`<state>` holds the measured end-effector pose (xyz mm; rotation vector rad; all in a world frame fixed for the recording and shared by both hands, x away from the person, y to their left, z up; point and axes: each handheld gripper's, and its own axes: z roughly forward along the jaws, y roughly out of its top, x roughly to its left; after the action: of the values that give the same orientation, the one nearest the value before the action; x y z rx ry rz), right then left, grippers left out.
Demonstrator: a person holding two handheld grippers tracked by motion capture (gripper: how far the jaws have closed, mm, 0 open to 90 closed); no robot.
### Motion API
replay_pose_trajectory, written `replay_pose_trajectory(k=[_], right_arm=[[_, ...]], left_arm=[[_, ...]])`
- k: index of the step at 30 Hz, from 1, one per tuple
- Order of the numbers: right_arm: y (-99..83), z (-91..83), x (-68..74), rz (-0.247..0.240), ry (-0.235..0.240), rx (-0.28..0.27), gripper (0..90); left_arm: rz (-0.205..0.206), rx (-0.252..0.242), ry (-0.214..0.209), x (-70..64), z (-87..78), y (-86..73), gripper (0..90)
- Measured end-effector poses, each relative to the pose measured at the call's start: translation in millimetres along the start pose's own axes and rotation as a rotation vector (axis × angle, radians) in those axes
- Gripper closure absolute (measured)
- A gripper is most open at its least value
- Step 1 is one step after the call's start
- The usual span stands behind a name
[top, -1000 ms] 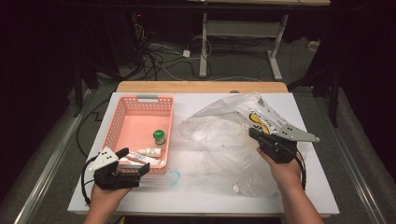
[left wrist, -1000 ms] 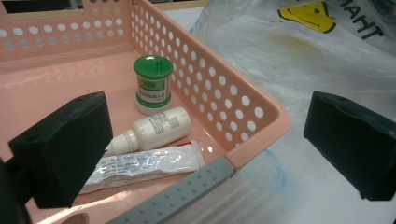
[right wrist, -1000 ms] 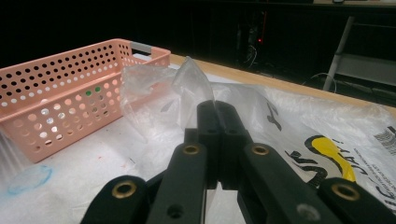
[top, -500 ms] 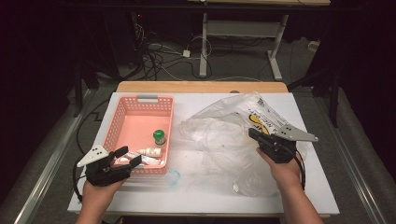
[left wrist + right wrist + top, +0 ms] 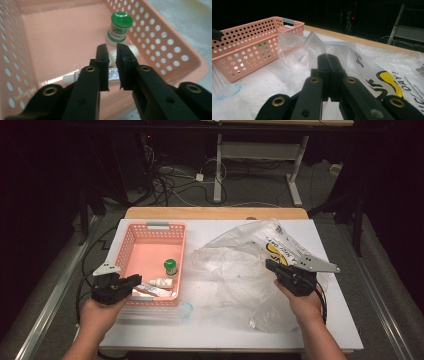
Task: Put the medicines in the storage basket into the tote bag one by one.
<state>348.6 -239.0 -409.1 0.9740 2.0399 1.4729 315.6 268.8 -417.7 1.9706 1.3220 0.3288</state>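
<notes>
A white table (image 5: 210,330) is carrying everything here. Across its right half a large clear plastic bag (image 5: 235,270) with yellow and black print is lying crumpled, and the right gripper (image 5: 272,266) is pinching a fold of that film — its jaws are pressing together on the plastic, which is sticking up above the tips in the right gripper view (image 5: 313,43). On the left a pink perforated basket (image 5: 132,237) is sitting just beside the bag. The left gripper (image 5: 134,281) is hanging over the basket's near wall, its jaws standing a narrow gap apart and gripping nothing. Inside the basket a green-capped bottle (image 5: 118,28) is standing upright; a small white dropper bottle (image 5: 161,282) and a tube (image 5: 152,291) are lying near it.
</notes>
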Motion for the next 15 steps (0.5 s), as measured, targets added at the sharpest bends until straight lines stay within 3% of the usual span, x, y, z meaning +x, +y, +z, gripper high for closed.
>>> replay_pose_trajectory(k=[3, 9, 15], right_arm=[[-0.4, 0.4, 0.1, 0.001, 0.002, 0.001, 90.0], [-1.2, -1.4, -0.5, 0.007, 0.003, 0.004, 90.0], [-1.3, -1.5, -0.1, 0.008, 0.009, 0.001, 90.0]], left_arm=[[0.015, 0.063, 0.010, 4.3, 3.8, 9.1, 87.4], [0.004, 0.269, 0.030, 11.6, 23.7, 17.0, 87.5], [-0.011, 0.451, -0.008, 14.6, 37.6, 29.0, 87.4]])
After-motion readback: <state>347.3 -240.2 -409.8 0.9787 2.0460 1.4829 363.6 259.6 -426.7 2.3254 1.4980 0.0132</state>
